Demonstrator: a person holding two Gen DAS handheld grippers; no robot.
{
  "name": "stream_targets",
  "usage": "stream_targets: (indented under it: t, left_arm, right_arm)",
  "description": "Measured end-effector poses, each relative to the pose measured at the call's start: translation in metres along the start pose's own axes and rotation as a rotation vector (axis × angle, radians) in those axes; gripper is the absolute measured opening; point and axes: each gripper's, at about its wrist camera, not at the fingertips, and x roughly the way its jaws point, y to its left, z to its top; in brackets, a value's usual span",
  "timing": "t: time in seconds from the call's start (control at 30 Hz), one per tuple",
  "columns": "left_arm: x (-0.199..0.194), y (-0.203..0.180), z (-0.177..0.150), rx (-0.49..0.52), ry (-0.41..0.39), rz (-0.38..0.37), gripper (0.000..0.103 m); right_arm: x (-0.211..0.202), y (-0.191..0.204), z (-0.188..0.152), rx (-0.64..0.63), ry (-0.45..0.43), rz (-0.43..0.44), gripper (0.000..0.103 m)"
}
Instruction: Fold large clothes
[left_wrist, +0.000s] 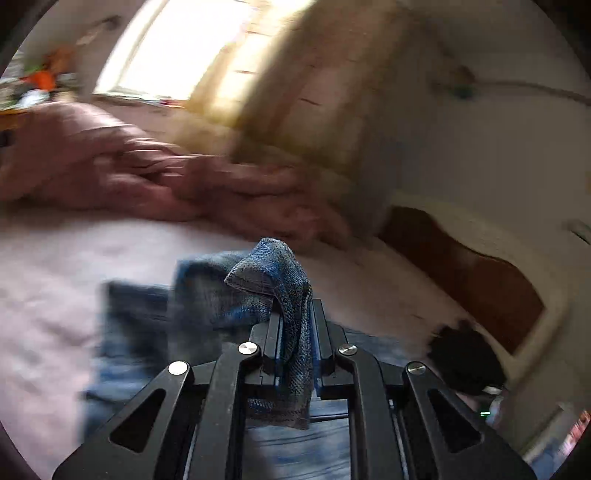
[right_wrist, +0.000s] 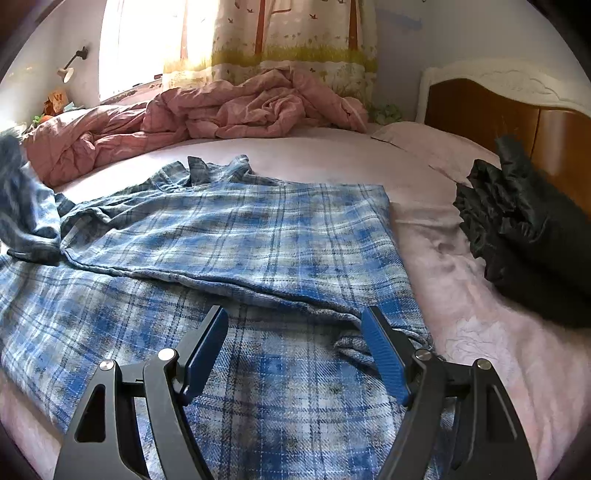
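the blue plaid flannel shirt (right_wrist: 229, 236) lies spread on the pink bed sheet (right_wrist: 480, 302), one side panel already folded in over the body, collar toward the crumpled pink quilt (right_wrist: 229, 110). a bunched piece of the shirt's cloth is clamped between the shut pads of the left gripper (left_wrist: 295, 321), a peak of fabric standing above the fingertips and a tail hanging below them. the right gripper (right_wrist: 295, 354) hovers over the near hem with its jaws wide apart and nothing between them; the folded edge and a small rumple of cloth sit just beside its right finger (right_wrist: 384, 354).

likely risks: the left grip holds only a small wad, so a quick pull could let it slip out or drag the whole shirt across the sheet, since the other gripper pins nothing down. the already folded panel could be pulled open, or the fold could land skewed. the black garment (right_wrist: 524, 229) by the wooden headboard (right_wrist: 517, 110) lies well apart and should not interfere.
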Motion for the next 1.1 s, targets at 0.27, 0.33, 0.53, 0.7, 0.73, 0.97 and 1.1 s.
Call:
stream_targets:
  t: [0.27, 0.33, 0.53, 0.7, 0.73, 0.97, 1.1]
  left_arm:
    - [0.069, -0.064, -0.012, 0.17, 0.096, -0.032, 0.069]
    - [0.065, -0.054, -0.016, 0.154, 0.089, -0.018, 0.072]
    - [0.027, 0.021, -0.023, 0.056, 0.064, 0.148, 0.08]
    - [0.008, 0.098, -0.033, -0.018, 0.058, 0.37, 0.081]
    - [0.006, 0.112, -0.036, -0.042, 0.06, 0.404, 0.081]
    - [0.006, 0.156, -0.038, -0.136, 0.065, 0.518, 0.08]
    - [0.013, 0.161, -0.045, -0.125, 0.11, 0.526, 0.081]
  right_arm:
    - [-0.011, 0.001, -0.001, -0.008, -0.025, 0.01, 0.077]
    - [-0.012, -0.001, 0.0, -0.003, -0.028, 0.016, 0.077]
    - [-0.015, -0.007, 0.002, 0.041, -0.023, 0.052, 0.077]
    - [-0.022, -0.005, 0.026, 0.117, -0.023, 0.177, 0.077]
    - [-0.022, -0.003, 0.033, 0.129, -0.026, 0.199, 0.077]
    - [0.036, 0.065, 0.083, 0.065, 0.155, 0.331, 0.077]
    - [0.087, 0.1, 0.072, -0.013, 0.339, 0.327, 0.072]
